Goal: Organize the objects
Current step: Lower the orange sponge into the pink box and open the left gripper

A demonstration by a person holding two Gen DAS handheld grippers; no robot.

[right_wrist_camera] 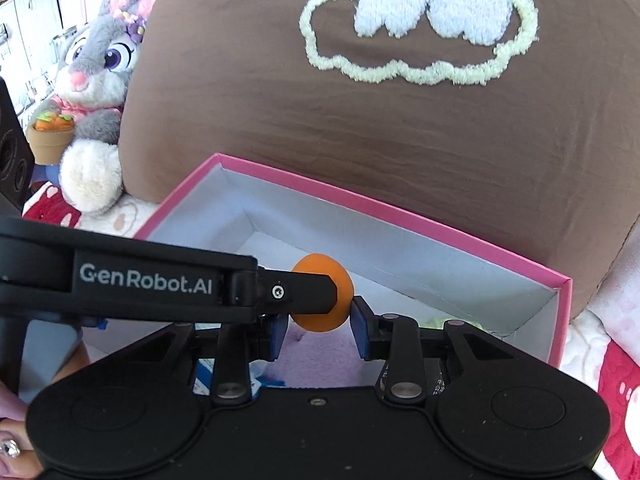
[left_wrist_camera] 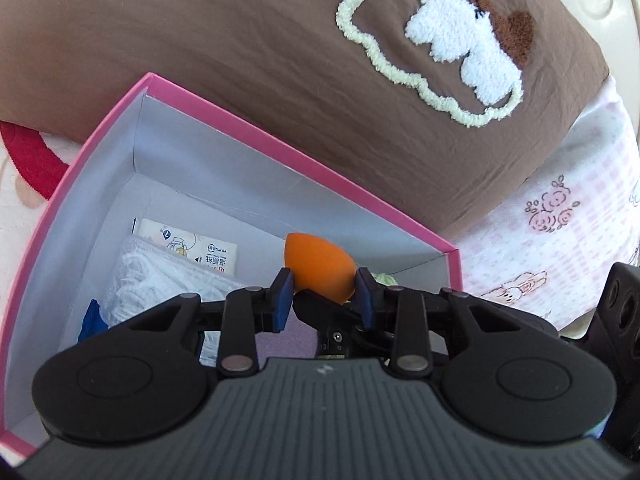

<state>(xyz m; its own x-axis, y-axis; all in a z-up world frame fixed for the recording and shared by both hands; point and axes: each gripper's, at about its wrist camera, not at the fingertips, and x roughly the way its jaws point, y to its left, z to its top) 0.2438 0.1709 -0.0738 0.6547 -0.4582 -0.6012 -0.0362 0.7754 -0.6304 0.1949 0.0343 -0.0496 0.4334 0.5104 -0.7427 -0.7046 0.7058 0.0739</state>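
In the left wrist view, the pink box [left_wrist_camera: 280, 148] lay open before you on the bedding, its inside white, with the brown pillow [left_wrist_camera: 240, 40] behind its far wall. Along the box's left side sat a blue scrap [left_wrist_camera: 92, 318], then a white crinkled pack [left_wrist_camera: 160, 276] with a printed tissue packet [left_wrist_camera: 192, 246] lying flat beyond it. Something lilac and fuzzy [left_wrist_camera: 288, 340] showed on the floor under your fingers, and a pale green bit [left_wrist_camera: 384, 280] peeked out near the right-hand corner.

Your left gripper [left_wrist_camera: 323, 294] pinched the sponge [left_wrist_camera: 318, 262] between its blue pads and held it above the box's floor, over the right half. The sponge was orange, matte and egg-shaped, its rounded end pointing away from you and to the left.

In the right wrist view, the left gripper's finger crossed in from the left in front of the sponge. Your right gripper [right_wrist_camera: 321, 330] had its blue pads on either side of the same sponge, the right pad at its edge. Whether those pads pressed on it I could not tell.
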